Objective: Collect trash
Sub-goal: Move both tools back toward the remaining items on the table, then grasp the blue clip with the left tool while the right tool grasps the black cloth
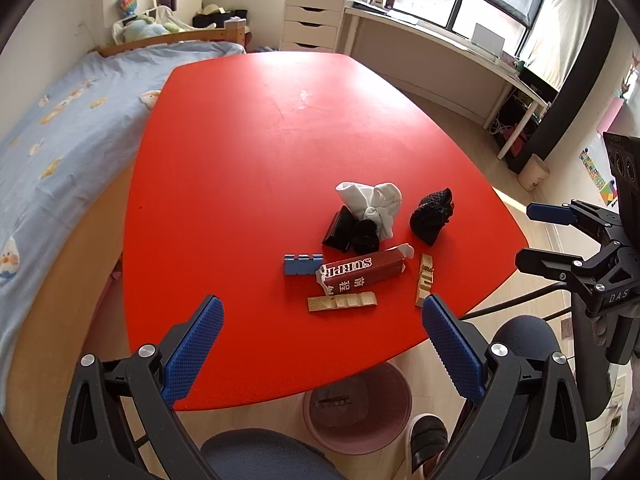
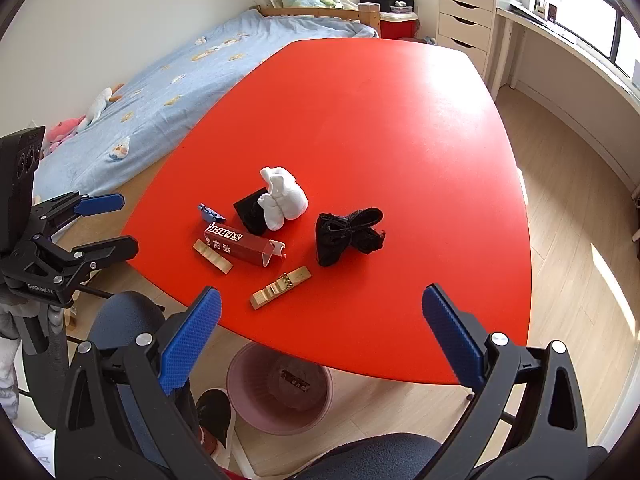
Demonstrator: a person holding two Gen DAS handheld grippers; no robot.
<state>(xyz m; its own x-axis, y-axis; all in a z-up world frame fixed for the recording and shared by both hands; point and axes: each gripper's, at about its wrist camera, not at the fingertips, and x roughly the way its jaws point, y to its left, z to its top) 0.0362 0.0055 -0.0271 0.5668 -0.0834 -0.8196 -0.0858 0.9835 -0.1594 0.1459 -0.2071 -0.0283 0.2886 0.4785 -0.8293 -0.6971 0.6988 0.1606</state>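
On the red table [image 1: 248, 168] [image 2: 400, 128] lies a torn red carton [image 1: 360, 274] [image 2: 240, 242]. Around it are a blue notched block [image 1: 302, 264] [image 2: 210, 213] and two wooden notched blocks [image 1: 342, 302] [image 2: 280, 282]. Behind sit a white sock bundle [image 1: 376, 200] [image 2: 286, 196], a black sock bundle [image 1: 432, 216] [image 2: 344, 234] and a small black box [image 1: 340, 230] [image 2: 250, 210]. A pink bin [image 1: 356, 408] [image 2: 280, 392] stands on the floor under the table's near edge, with scraps inside. My left gripper [image 1: 322, 304] [image 2: 129, 223] and right gripper [image 2: 321, 294] [image 1: 523, 235] hover open over that edge, holding nothing.
A bed with a blue cover [image 1: 60, 140] [image 2: 168, 80] runs along the table's left side. A dark office chair [image 1: 264, 456] [image 2: 120, 320] and a person's shoe [image 1: 428, 436] [image 2: 214, 412] are beside the bin. White drawers [image 1: 314, 20] and a long desk [image 1: 440, 44] line the far wall.
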